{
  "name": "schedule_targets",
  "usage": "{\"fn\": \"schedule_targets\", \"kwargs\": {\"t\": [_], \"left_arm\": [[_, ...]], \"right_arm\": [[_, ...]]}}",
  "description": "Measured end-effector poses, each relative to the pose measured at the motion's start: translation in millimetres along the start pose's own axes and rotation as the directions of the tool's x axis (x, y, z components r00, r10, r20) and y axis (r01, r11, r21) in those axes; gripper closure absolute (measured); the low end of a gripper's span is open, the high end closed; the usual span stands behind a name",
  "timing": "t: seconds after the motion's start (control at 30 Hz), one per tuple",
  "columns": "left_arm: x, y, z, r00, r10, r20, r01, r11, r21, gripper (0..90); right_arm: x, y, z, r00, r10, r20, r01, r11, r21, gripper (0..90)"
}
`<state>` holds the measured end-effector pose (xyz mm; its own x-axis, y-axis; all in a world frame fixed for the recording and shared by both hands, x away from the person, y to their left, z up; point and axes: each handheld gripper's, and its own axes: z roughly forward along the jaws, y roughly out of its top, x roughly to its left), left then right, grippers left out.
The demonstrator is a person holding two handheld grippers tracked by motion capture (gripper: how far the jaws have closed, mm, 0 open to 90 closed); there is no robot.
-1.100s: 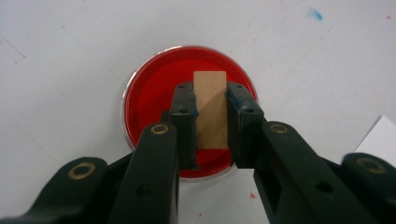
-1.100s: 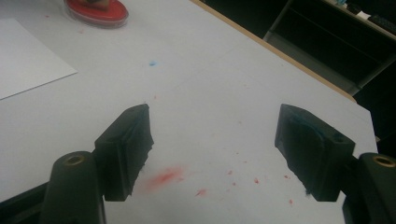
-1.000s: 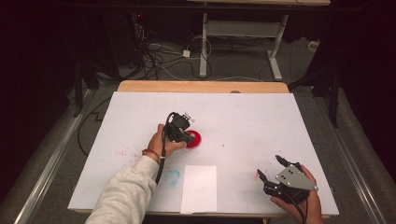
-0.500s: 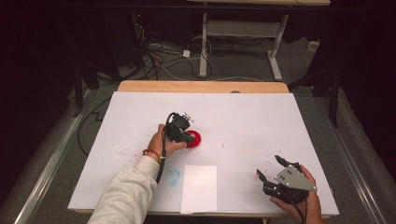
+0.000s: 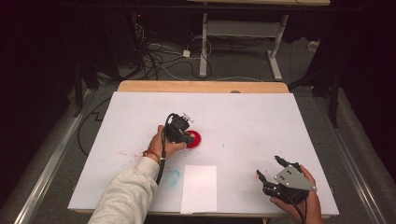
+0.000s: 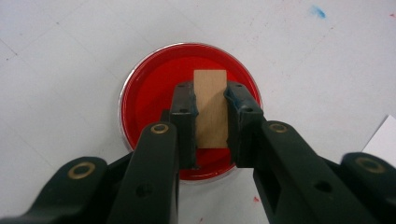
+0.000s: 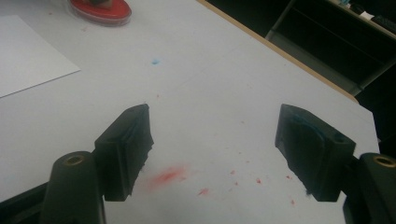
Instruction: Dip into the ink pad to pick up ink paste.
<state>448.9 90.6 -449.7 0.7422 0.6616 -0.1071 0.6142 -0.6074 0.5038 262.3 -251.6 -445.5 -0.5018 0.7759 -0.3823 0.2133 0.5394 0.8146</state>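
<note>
Nothing has shifted since the earlier frames: both hands sit where they were, and the left claw [image 6: 210, 105] remains clamped on the small wooden block [image 6: 210, 100]. In the left gripper view its two black jaws press the block's sides and hold it upright over the red dish [image 6: 154, 79], a shallow round dish of red paint; whether the block's lower end touches the paint cannot be told. From the high view the dish [image 5: 195, 139] lies near the middle of the white-covered counter [image 5: 261, 121], with the left claw [image 5: 187, 136] right above it.

The right claw [image 5: 270, 169] rests at the counter's near right corner, well apart from the dish, its jaws spread wide with nothing between them; in the right gripper view they frame bare counter flecked with red smears [image 7: 168, 176].

A white sheet of paper [image 5: 199, 188] lies at the near edge, between the two hands. Just to its left is a blue ring mark [image 5: 173, 177], beside the left sleeve [image 5: 126, 191]. Nothing stands between the claws and the dish.
</note>
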Motion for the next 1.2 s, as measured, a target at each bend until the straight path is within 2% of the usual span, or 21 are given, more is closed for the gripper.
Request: {"fn": "schedule_targets", "kwargs": {"t": [0.17,0.33,0.4,0.57,0.87,1.1,1.2], "left_arm": [[-4.1,2.6,-0.9,0.9994,0.020,-0.027,-0.019,0.9997,0.014,73.9],[-0.4,1.4,-5.4,0.9998,0.003,-0.021,-0.003,1.0000,-0.008,73.9],[1.6,1.8,-12.4,0.9999,0.000,-0.012,0.000,0.9996,-0.030,73.9],[0.7,5.6,-33.1,0.9992,0.018,-0.036,-0.021,0.9969,-0.076,73.9],[-2.9,7.1,-63.1,0.9973,0.036,-0.064,-0.046,0.9857,-0.162,73.8],[-8.4,7.6,-71.8,0.9955,0.058,-0.075,-0.071,0.9805,-0.183,73.9],[-9.9,7.6,-73.4,0.9947,0.068,-0.077,-0.081,0.9805,-0.179,73.9]], "right_arm": [[-0.7,-0.2,-0.1,1.0000,0.003,0.002,-0.003,1.000,-0.001,27.3],[-1.0,-0.2,-0.6,1.0000,0.003,-0.002,-0.003,1.000,-0.006,27.3],[-1.3,-0.2,-0.8,1.0000,0.001,0.000,-0.001,1.000,-0.007,27.3],[-1.3,-0.1,-1.0,1.0000,0.005,0.001,-0.005,1.000,-0.007,27.3],[-0.9,0.2,-0.9,1.0000,0.000,-0.001,0.000,1.000,-0.009,27.3],[-0.6,0.3,-0.7,1.0000,0.002,-0.001,-0.002,1.000,-0.008,27.3],[-0.6,0.2,-0.7,1.0000,0.001,-0.001,-0.001,1.000,-0.007,27.3]]}}
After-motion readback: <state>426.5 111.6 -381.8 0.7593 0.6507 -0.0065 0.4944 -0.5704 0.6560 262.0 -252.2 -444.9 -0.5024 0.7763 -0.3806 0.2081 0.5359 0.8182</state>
